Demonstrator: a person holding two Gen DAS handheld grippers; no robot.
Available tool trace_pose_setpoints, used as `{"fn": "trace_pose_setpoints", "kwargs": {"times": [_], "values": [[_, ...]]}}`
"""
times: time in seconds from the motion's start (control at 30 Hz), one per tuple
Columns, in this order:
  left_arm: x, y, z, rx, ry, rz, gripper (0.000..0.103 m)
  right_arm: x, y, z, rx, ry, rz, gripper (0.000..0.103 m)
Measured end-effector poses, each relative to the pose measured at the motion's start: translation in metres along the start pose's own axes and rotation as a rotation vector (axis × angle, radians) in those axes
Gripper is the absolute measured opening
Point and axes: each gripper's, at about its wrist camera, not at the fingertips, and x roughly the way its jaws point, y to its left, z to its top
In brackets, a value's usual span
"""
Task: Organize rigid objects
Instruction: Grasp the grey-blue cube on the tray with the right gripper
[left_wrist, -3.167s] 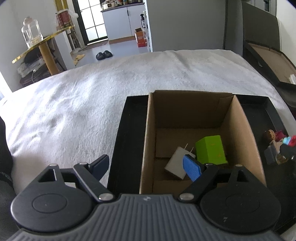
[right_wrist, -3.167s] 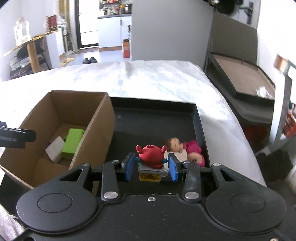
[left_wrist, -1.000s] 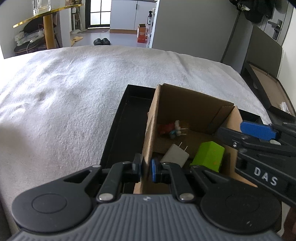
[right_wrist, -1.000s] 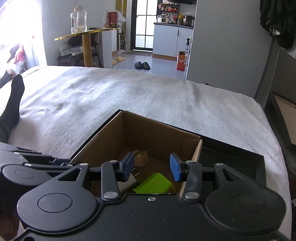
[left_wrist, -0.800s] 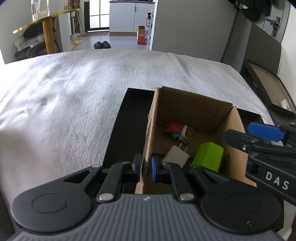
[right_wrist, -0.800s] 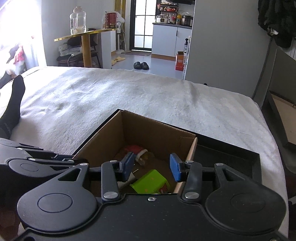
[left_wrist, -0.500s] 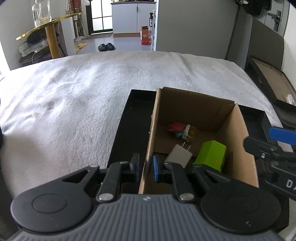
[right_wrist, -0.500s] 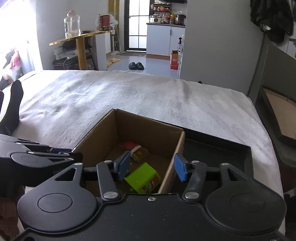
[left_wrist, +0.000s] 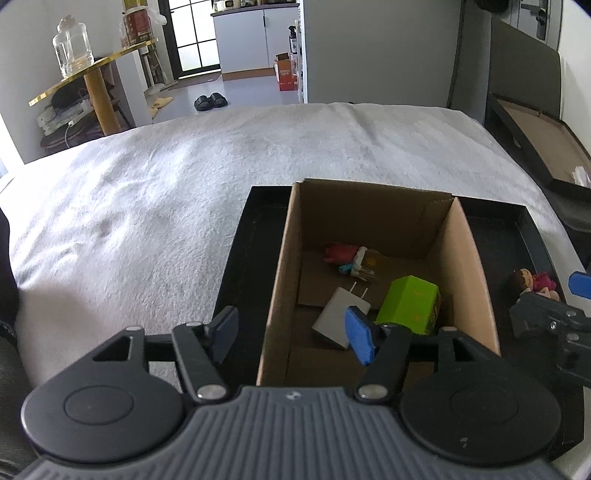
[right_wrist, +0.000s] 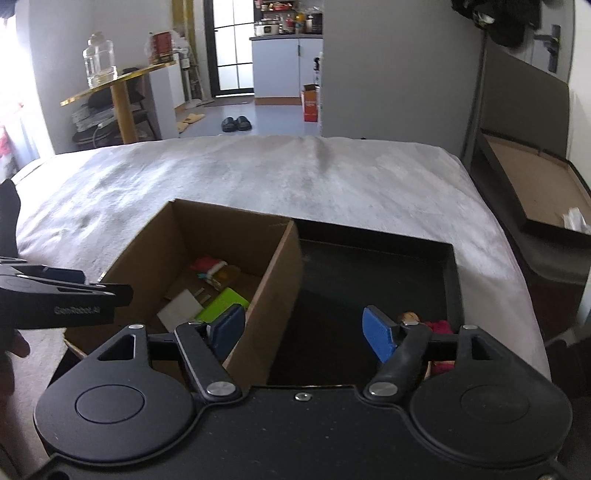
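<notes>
Both my claws gape, empty — left claw straddling the box wall, right claw above the tray.

1. Cardboard box is showing plain brown, inside and out.
2. Tray under it is reading solid black.
3. Block in the box is showing bright lime green with small orange marks.
4. Charger beside it is looking white-grey with silver prongs.
5. Toy at the back is showing red, with blue and amber parts.
6. Doll on the tray is wearing pink, with brown hair.
7. Blanket is appearing white-grey, faintly mottled.
8. Finger pads are showing blue.
</notes>
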Motion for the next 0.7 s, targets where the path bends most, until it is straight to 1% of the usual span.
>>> {"fn": "trace_pose_setpoints", "kwargs": {"times": [0.17, 0.33, 0.5, 0.7], "values": [[0.0, -0.013, -0.001, 0.031, 0.008, 0.012, 0.069, 0.001, -0.012, -0.007, 0.032, 0.004, -0.003, 0.07], [0.003, -0.024, -0.003, 0.06, 0.019, 0.028, 0.07, 0.005, -0.026, -0.013, 0.064, 0.003, -0.005, 0.07], [0.006, -0.028, -0.002, 0.053, 0.023, 0.054, 0.07, 0.011, -0.042, -0.021, 0.084, -0.005, -0.027, 0.07], [0.011, -0.033, 0.0, 0.073, 0.029, 0.091, 0.071, 0.024, -0.064, -0.032, 0.135, 0.004, -0.037, 0.069]]}}
